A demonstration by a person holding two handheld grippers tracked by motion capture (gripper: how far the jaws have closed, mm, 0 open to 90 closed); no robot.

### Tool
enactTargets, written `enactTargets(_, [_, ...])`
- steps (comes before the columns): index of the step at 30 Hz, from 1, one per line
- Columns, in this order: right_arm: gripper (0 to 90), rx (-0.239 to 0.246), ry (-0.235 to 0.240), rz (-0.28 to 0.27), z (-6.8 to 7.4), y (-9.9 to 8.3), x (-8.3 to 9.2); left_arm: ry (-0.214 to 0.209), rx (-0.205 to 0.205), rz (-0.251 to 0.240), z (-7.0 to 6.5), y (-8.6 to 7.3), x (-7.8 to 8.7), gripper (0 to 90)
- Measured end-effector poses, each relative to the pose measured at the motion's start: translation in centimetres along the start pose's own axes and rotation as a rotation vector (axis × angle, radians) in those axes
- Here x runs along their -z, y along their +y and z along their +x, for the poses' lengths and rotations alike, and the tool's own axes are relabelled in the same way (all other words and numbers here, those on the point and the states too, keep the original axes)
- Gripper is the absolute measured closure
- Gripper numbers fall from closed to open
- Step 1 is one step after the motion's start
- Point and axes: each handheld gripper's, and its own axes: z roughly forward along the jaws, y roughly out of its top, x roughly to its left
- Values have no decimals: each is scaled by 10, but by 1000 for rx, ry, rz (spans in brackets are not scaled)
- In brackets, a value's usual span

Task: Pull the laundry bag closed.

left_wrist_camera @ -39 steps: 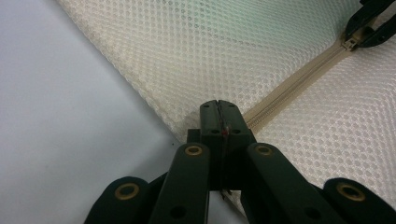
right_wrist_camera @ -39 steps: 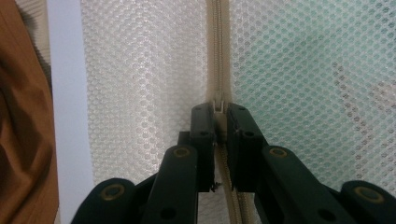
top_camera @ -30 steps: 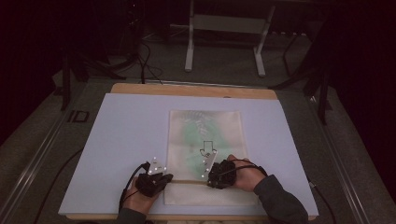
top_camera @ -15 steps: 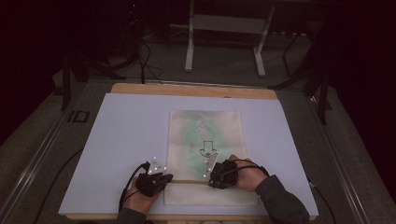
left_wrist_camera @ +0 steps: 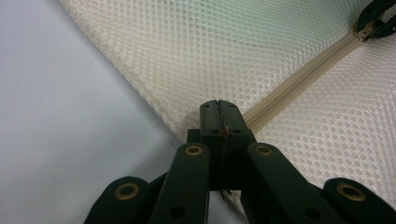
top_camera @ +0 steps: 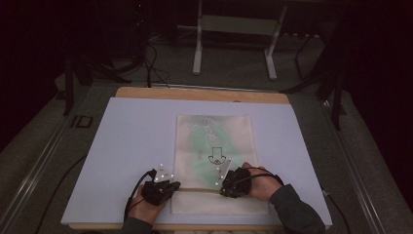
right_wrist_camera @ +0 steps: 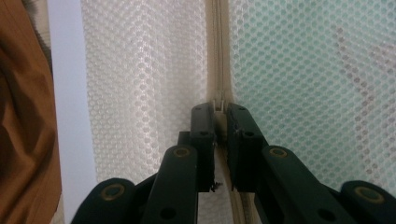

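Left tool [top_camera: 171, 185] sits at the near left corner of the mesh bag [top_camera: 214, 146], its jaws pinched together on the end of the zipper [left_wrist_camera: 299, 81] right at the bag's edge, as the left tool's own view shows. Right tool [top_camera: 225, 184] rests further along the same zipper line, jaws drawn narrow around the slider [right_wrist_camera: 219, 105], which sits between the tips. Pale and netted, with a green print showing through, the bag lies flat on the white sheet [top_camera: 126, 141] covering the counter [top_camera: 146, 92]. Compared with a second ago, both hands and the bag have kept their places; nothing has shifted.
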Motion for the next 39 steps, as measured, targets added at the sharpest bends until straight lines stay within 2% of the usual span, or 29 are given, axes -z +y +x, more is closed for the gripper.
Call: enactTargets(39, [824, -23, -11, 11, -2, -18, 11, 2, -3, 0, 0, 0, 0, 893])
